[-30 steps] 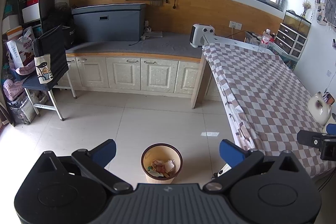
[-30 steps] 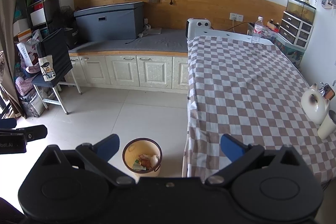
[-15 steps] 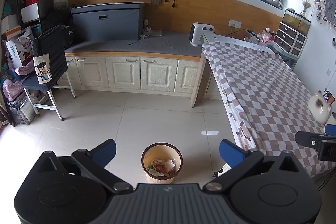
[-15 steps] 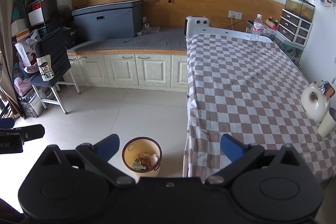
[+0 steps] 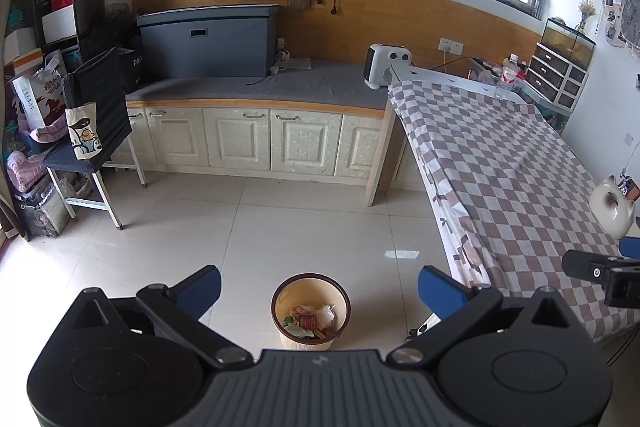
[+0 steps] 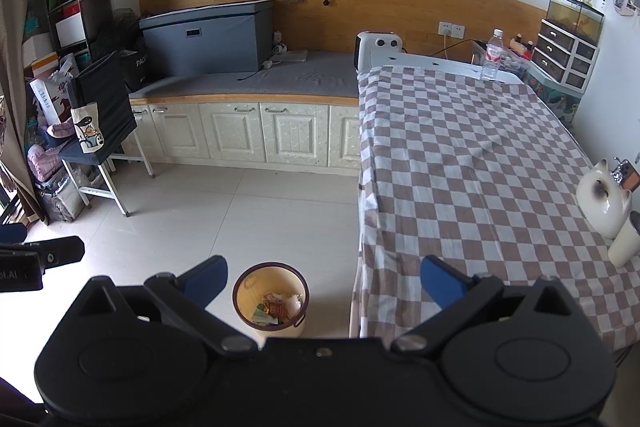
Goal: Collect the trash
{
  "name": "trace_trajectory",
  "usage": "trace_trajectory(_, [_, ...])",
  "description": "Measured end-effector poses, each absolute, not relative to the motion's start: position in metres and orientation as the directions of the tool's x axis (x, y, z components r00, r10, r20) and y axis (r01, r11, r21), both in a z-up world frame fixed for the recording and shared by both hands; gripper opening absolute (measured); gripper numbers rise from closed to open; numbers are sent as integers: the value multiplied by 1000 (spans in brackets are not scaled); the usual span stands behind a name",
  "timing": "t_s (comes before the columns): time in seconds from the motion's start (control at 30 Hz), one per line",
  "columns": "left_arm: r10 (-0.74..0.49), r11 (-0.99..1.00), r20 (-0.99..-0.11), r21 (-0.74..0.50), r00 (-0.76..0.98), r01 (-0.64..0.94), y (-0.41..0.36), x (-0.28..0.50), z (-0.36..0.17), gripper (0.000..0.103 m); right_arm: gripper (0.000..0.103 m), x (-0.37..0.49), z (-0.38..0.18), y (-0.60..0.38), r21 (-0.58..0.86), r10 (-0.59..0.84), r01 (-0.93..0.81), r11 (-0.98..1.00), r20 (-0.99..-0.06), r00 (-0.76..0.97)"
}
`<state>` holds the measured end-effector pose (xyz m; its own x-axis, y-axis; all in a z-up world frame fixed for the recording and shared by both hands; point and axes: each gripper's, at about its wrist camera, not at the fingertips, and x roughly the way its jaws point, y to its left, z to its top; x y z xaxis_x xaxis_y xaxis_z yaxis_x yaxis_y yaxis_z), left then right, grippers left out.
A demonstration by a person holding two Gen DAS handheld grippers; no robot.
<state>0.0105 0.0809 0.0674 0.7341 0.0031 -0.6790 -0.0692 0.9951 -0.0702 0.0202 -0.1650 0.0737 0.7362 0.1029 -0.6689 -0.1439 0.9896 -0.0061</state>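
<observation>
A round beige trash bin (image 5: 311, 311) with a dark rim stands on the tiled floor beside the table. Several wrappers and scraps of paper (image 5: 310, 321) lie in it. The same bin (image 6: 270, 299) shows in the right wrist view, left of the tablecloth's hanging edge. My left gripper (image 5: 319, 285) hangs high above the bin, open, with nothing between its blue fingertips. My right gripper (image 6: 323, 279) is also open and holds nothing, over the table's near left corner. Each gripper's tip shows at the edge of the other's view.
A table with a brown-and-white checked cloth (image 6: 472, 163) fills the right side. On it stand a white cat-shaped jar (image 6: 602, 199), a white cup (image 6: 624, 243) and a water bottle (image 6: 492, 55). Cream cabinets (image 5: 256, 139) line the back wall. A folding stand (image 5: 92, 147) is at left.
Both views shift only slightly; the grippers drift a little and stay open. The bin and its contents have not moved.
</observation>
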Motion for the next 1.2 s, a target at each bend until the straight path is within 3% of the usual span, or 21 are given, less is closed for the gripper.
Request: trace_trajectory(1.2, [2, 995, -679, -71, 734, -68, 83, 10, 67, 103, 103, 27, 76, -165, -6, 109, -153, 988, -673, 732])
